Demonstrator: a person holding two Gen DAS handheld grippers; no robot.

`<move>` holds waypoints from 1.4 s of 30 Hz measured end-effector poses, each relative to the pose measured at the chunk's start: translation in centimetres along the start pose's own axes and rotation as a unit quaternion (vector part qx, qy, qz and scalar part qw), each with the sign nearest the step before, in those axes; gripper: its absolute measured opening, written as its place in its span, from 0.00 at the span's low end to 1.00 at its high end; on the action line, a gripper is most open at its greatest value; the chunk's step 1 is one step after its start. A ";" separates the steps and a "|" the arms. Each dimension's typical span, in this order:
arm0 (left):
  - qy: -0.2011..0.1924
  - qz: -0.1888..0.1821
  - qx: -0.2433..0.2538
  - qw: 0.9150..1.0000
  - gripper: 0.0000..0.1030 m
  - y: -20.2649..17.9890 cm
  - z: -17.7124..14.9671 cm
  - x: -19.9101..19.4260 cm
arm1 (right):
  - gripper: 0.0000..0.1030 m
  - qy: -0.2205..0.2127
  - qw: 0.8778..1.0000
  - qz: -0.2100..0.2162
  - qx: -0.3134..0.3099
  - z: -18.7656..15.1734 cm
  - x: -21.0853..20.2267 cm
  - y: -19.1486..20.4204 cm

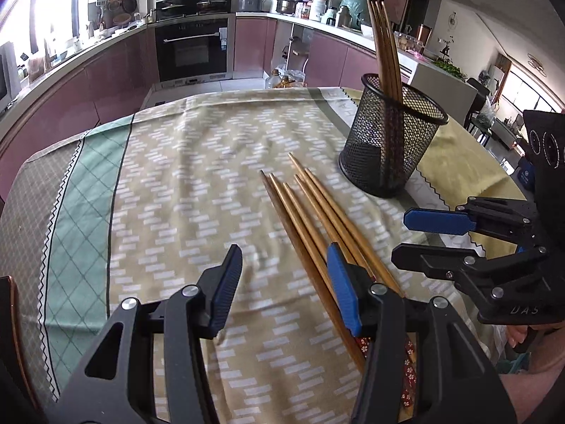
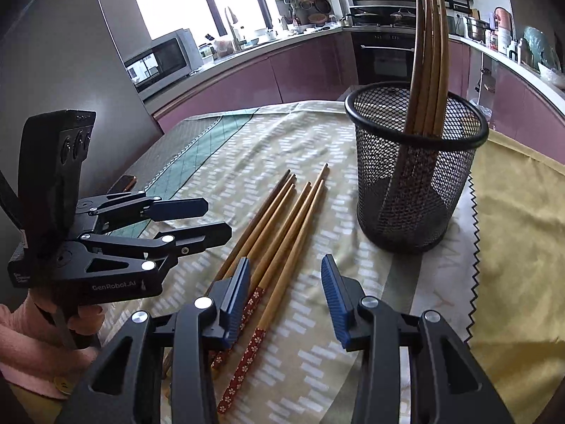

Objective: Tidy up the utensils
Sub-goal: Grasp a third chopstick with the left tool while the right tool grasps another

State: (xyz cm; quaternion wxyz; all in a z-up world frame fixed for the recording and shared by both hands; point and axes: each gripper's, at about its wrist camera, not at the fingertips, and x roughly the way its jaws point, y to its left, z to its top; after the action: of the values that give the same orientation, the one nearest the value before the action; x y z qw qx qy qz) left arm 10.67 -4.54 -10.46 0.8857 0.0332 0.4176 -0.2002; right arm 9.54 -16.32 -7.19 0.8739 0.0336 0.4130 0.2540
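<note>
Several wooden chopsticks with red flowered handles lie side by side on the patterned cloth, also in the right wrist view. A black mesh holder stands behind them with several chopsticks upright in it; it shows in the right wrist view too. My left gripper is open and empty, its right finger over the loose chopsticks. My right gripper is open and empty, just above the handle ends. Each gripper also shows in the other's view, right and left.
The table carries a beige and green patterned cloth and a yellow cloth on the right. A phone lies near the table's left edge. Kitchen counters and an oven stand beyond the table.
</note>
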 end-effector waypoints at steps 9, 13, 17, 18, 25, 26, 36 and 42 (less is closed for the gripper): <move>0.019 0.011 0.004 1.000 0.48 -0.4 -0.5 1.1 | 0.39 0.011 1.000 -0.009 0.012 -0.9 0.5 0.0; 0.023 0.013 0.003 1.000 0.48 -0.5 -0.5 1.4 | 0.38 0.013 1.000 -0.017 0.008 -0.9 0.6 0.0; 0.024 0.015 0.004 1.000 0.48 -0.6 -0.5 1.5 | 0.37 0.015 1.000 -0.023 0.005 -0.8 0.9 0.3; 0.024 0.016 0.005 1.000 0.48 -0.6 -0.4 1.5 | 0.37 0.016 1.000 -0.027 0.002 -0.8 1.0 0.4; 0.027 0.017 0.007 0.999 0.48 -0.6 -0.1 1.8 | 0.35 0.021 0.999 -0.046 -0.012 -0.8 1.7 0.9; 0.028 0.017 0.008 0.999 0.48 -0.5 -0.1 1.8 | 0.34 0.022 0.999 -0.047 -0.011 -0.8 1.7 0.9; 0.036 0.013 0.021 0.999 0.45 -0.6 -0.1 1.8 | 0.27 0.030 0.997 -0.063 -0.020 -0.9 1.7 0.7; 0.045 0.015 0.025 0.999 0.45 -0.6 0.4 2.3 | 0.25 0.032 0.997 -0.068 -0.017 -0.5 2.2 0.6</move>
State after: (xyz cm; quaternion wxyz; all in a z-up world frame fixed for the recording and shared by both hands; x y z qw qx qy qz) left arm 12.01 -5.90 -11.89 0.8679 0.0704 0.4512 -0.1954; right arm 10.08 -14.81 -8.85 0.8761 -0.0178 0.4375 0.2018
